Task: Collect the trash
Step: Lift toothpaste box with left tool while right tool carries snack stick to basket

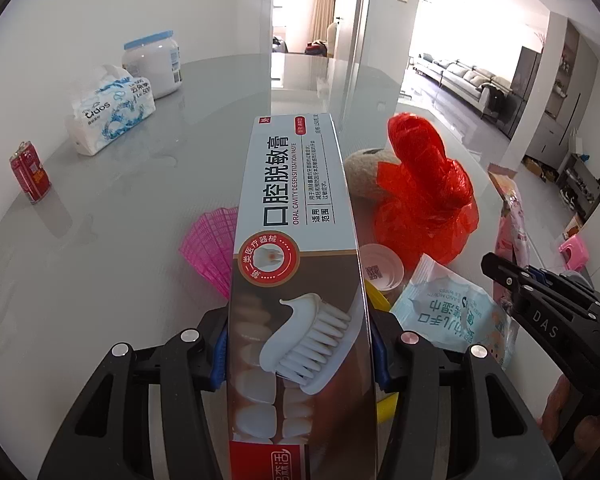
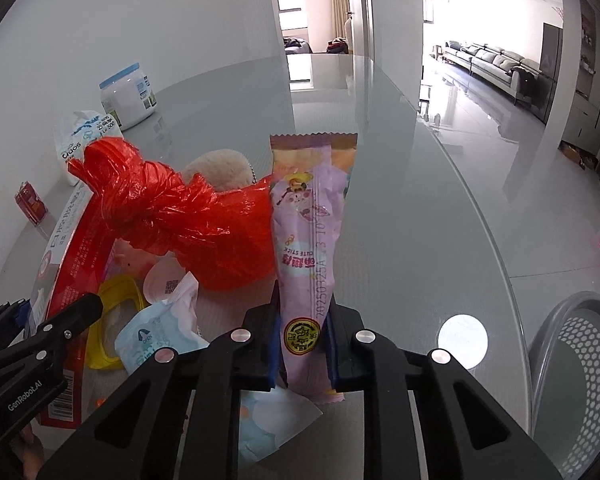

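I am gripping a glossy cardboard toothpaste box (image 1: 298, 280) in my left gripper (image 1: 299, 354), its fingers pressing the box's long sides above the glassy grey desk (image 1: 120, 248); the box is reading "ORAL CAVITY DESENSITIZATION PASTE" beside a printed brush and teeth. My right gripper (image 2: 303, 354) is pinching a thin, crinkly lilac snack wrapper (image 2: 310, 248) that is standing upright between its fingers, lettered "CUTE STICK" with a stamped date code. Near the desk's near edge a knotted red plastic bag (image 1: 424, 188) is leaning against a fuzzy beige plush (image 1: 364, 168), with a pale round lid (image 1: 382, 270) carrying a QR code and a soft blue wet-wipe pack (image 1: 456, 312) just beside it. Only the left wrist view is showing a pink ribbed mesh piece (image 1: 212, 248) to the box's left. Only the right wrist view is showing a yellow plastic ring (image 2: 114, 320) and a perforated grey basket (image 2: 580, 380) beyond the desk's right edge. Toward the far left edge, a tissue pack (image 1: 110, 120) marked "500", a blue-lidded white jar (image 1: 154, 64) and a dented red can (image 1: 30, 172) are standing well apart.
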A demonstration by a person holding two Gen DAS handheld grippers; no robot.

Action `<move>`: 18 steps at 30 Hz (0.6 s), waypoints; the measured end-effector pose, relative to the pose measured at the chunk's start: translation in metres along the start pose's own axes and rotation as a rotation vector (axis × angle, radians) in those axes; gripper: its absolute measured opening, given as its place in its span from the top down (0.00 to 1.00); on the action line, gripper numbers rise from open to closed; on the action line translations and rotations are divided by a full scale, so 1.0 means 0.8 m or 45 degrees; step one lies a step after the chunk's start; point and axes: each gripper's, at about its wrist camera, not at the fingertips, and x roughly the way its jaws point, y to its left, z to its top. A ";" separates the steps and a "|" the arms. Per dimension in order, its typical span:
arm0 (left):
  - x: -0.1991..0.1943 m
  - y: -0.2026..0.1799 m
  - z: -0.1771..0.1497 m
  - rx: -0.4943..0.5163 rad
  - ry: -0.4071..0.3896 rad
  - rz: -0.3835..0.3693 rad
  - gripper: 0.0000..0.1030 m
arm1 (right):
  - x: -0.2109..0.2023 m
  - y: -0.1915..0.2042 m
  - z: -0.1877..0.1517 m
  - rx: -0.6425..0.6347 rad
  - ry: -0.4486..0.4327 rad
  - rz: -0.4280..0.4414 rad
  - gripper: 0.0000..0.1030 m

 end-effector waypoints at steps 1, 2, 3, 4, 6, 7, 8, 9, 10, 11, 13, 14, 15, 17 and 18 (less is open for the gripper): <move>-0.004 0.001 0.000 0.001 -0.007 0.005 0.50 | -0.002 0.000 0.000 0.011 -0.007 -0.001 0.83; -0.008 0.001 0.000 0.004 -0.016 0.013 0.50 | -0.007 -0.003 -0.002 0.023 -0.014 -0.001 0.83; -0.012 0.000 -0.001 0.006 -0.023 0.019 0.50 | -0.011 -0.004 -0.003 0.031 -0.020 -0.003 0.83; -0.017 0.001 -0.001 0.006 -0.031 0.024 0.50 | -0.016 -0.006 -0.004 0.043 -0.033 -0.007 0.83; -0.028 0.000 -0.003 0.008 -0.048 0.032 0.50 | -0.027 -0.009 -0.007 0.064 -0.057 -0.017 0.83; -0.034 -0.001 -0.003 0.011 -0.058 0.033 0.50 | -0.031 -0.010 -0.007 0.075 -0.068 -0.022 0.83; -0.039 -0.002 -0.004 0.016 -0.066 0.032 0.50 | -0.037 -0.013 -0.009 0.087 -0.077 -0.027 0.83; -0.043 -0.003 -0.003 0.020 -0.073 0.030 0.50 | -0.042 -0.017 -0.011 0.096 -0.083 -0.033 0.83; -0.048 -0.004 -0.003 0.024 -0.080 0.026 0.50 | -0.047 -0.021 -0.012 0.106 -0.090 -0.038 0.83; -0.054 -0.007 -0.004 0.028 -0.088 0.021 0.50 | -0.054 -0.024 -0.014 0.115 -0.099 -0.043 0.83; -0.064 -0.012 -0.004 0.038 -0.101 0.009 0.50 | -0.068 -0.030 -0.019 0.123 -0.119 -0.055 0.83; -0.069 -0.016 -0.006 0.046 -0.107 0.002 0.50 | -0.075 -0.033 -0.022 0.126 -0.128 -0.061 0.83; -0.075 -0.021 -0.008 0.056 -0.113 -0.008 0.50 | -0.084 -0.037 -0.027 0.133 -0.136 -0.068 0.83; -0.085 -0.034 -0.011 0.082 -0.123 -0.032 0.50 | -0.098 -0.046 -0.038 0.153 -0.146 -0.084 0.83; -0.088 -0.040 -0.012 0.096 -0.128 -0.044 0.50 | -0.104 -0.050 -0.044 0.164 -0.147 -0.093 0.83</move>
